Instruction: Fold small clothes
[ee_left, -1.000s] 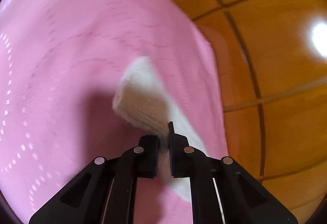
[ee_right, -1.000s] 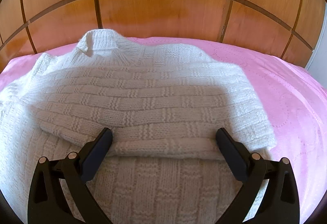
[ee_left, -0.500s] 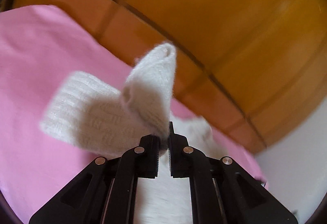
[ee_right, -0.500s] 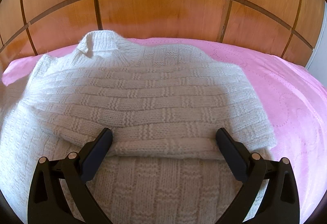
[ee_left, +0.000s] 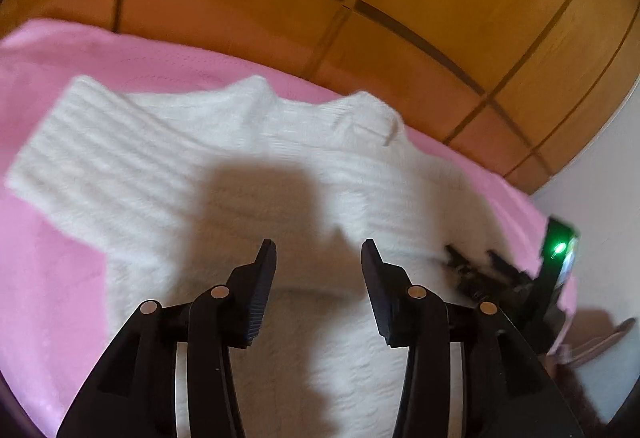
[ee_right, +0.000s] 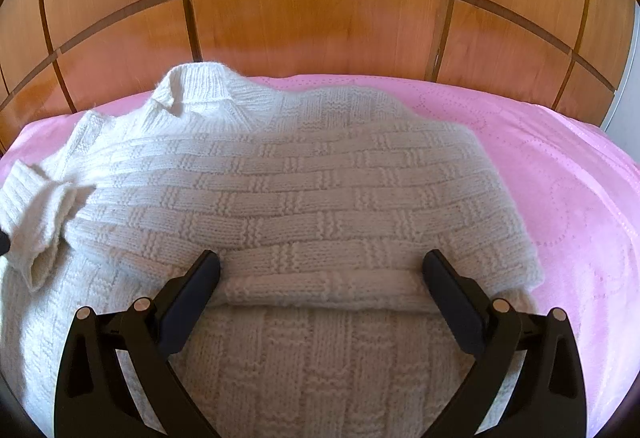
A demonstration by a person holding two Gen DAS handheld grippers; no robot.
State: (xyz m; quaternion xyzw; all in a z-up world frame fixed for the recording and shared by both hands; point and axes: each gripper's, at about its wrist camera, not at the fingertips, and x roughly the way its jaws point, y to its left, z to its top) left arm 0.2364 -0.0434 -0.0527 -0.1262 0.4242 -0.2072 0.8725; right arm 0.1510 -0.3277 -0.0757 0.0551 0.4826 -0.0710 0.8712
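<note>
A white knitted sweater (ee_left: pixel 248 174) lies on the pink bedspread (ee_left: pixel 44 278), collar toward the headboard. My left gripper (ee_left: pixel 318 258) hovers over its middle, jaws opening, with nothing between them. One sleeve (ee_left: pixel 80 154) lies loose, its cuff reaching out to the left. In the right wrist view that sleeve's cuff (ee_right: pixel 36 226) lies at the left edge on the sweater (ee_right: pixel 304 190). My right gripper (ee_right: pixel 320 270) stands wide open, fingers down on the sweater either side of the other folded-in sleeve's ribbed end (ee_right: pixel 320 284). From the left wrist view the right gripper (ee_left: pixel 476 270) shows at the right.
A wooden panelled headboard (ee_right: pixel 320 22) rises just behind the bed. Bare pink bedspread (ee_right: pixel 568 198) spreads to the right of the sweater. A white wall (ee_left: pixel 600 174) shows at the far right. A green light (ee_left: pixel 558 248) glows on the right gripper's body.
My left gripper swung across with the sleeve end pinched, rolled over, and let it go; its jaws now stand apart over the sweater. The right gripper has not moved.
</note>
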